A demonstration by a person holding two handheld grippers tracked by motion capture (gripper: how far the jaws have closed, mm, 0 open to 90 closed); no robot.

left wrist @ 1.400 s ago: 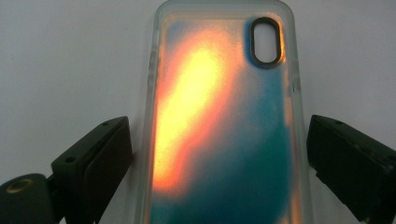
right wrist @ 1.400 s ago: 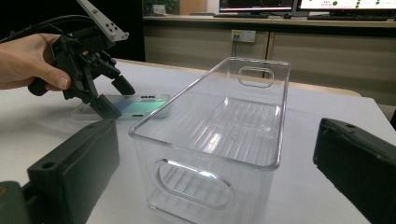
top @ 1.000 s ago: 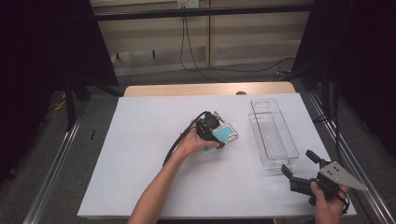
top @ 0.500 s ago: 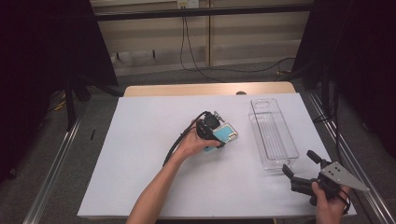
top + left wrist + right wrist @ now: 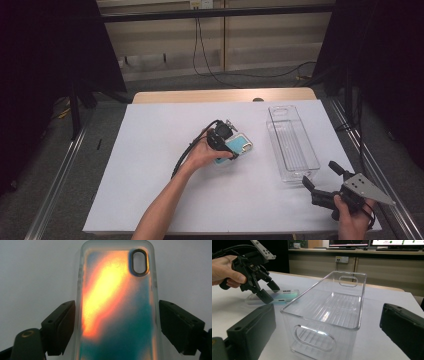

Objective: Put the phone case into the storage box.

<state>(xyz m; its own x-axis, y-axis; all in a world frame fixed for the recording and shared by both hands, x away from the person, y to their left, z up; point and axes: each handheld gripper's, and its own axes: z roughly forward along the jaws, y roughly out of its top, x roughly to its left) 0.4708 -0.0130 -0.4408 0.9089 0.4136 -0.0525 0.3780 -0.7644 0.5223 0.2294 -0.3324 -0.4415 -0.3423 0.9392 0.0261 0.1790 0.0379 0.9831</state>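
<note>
While nothing has shifted: left tongs (image 5: 239,145) spread astride phone case (image 5: 236,148), right tongs (image 5: 321,174) spread.

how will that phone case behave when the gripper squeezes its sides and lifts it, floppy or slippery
The phone case looks thin and hollow, so probably light. Its frosted rim seems like soft plastic, so it may flex inward under a side squeeze. It lies flat on the table, with the left gripper straddling it, jaws apart from its edges; the glossy back could slip.
</note>
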